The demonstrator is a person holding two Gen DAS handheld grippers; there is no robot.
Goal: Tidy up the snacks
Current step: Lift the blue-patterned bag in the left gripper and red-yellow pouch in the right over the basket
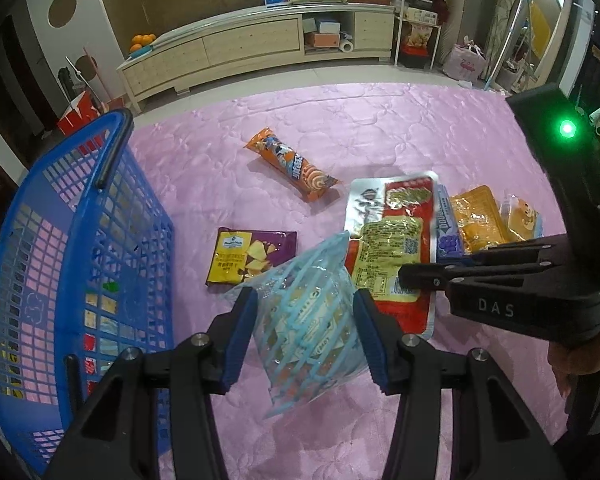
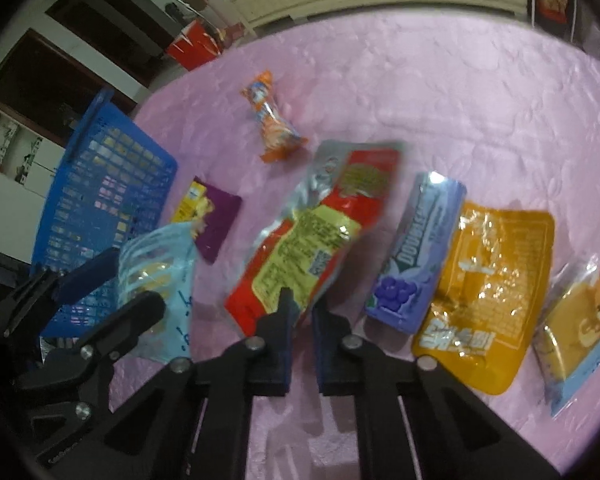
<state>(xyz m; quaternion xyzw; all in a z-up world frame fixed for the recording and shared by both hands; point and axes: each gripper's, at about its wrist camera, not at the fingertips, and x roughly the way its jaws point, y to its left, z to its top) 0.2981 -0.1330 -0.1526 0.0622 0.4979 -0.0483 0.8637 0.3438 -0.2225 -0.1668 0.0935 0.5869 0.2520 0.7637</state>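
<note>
My left gripper is shut on a clear bag with light-blue stripes, held above the pink quilt just right of the blue mesh basket. My right gripper is shut on the near edge of a red and silver snack pack. The pack's far end is blurred and looks raised. From the left wrist view the right gripper reaches in from the right over that red pack. The striped bag and basket lie left of it.
Loose on the quilt are an orange roll pack, a purple and yellow pack, a blue gum pack, an orange pouch and a clear cartoon pack. Several packs show through the basket mesh. A low cabinet stands beyond.
</note>
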